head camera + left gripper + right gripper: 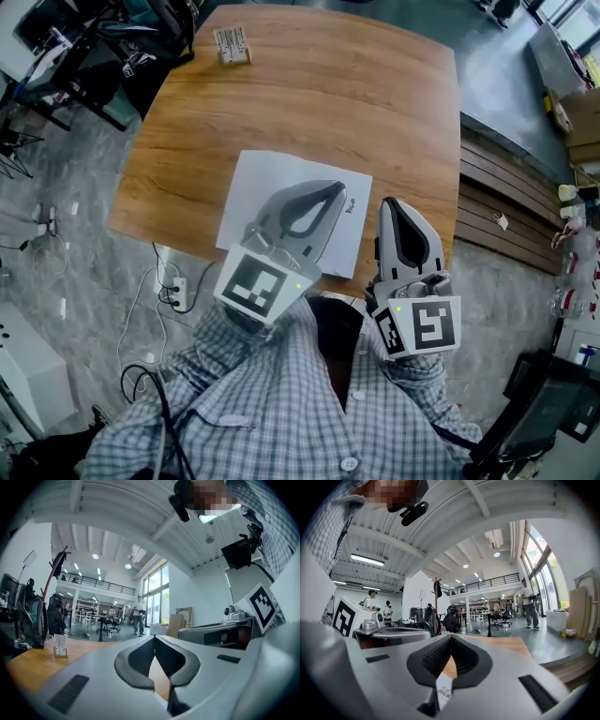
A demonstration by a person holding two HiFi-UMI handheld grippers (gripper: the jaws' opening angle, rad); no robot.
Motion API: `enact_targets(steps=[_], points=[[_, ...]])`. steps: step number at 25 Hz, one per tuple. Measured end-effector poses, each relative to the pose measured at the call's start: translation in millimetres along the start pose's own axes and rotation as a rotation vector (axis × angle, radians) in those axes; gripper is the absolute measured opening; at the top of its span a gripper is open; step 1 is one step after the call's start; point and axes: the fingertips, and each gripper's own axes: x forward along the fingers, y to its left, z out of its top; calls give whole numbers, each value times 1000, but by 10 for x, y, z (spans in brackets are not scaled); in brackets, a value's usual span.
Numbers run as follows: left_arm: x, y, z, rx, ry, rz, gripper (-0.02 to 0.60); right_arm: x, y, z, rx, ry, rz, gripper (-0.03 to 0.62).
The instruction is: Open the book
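A shut white book (261,184) lies flat near the front edge of the wooden table (309,84). My left gripper (341,188) hovers over the book's middle, pointing level, with its jaws shut and nothing between them; in the left gripper view its tips (154,637) meet. My right gripper (388,202) is just right of the book's right edge, also shut and holding nothing. In the right gripper view a strip of the book's printed cover (443,689) shows below the closed tips (451,637).
A small card stand (232,44) sits at the table's far left corner. On the floor to the left lie a power strip (175,292) and cables. Dark bags and chairs (112,47) crowd the far left. Wooden slats (506,202) run along the right.
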Motion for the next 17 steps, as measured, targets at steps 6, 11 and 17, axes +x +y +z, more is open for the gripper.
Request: enact_targets(steps=[6,11,17], points=[[7,-4,-18,4,2,-2,9,18,6,-16,2,2,3,20],[-6,20,-34,-2,11,5,9,37,27,-15,12,7,13,20],[-17,31,-27,-2,21,11,9,48,39,-11,19,21,23,20]])
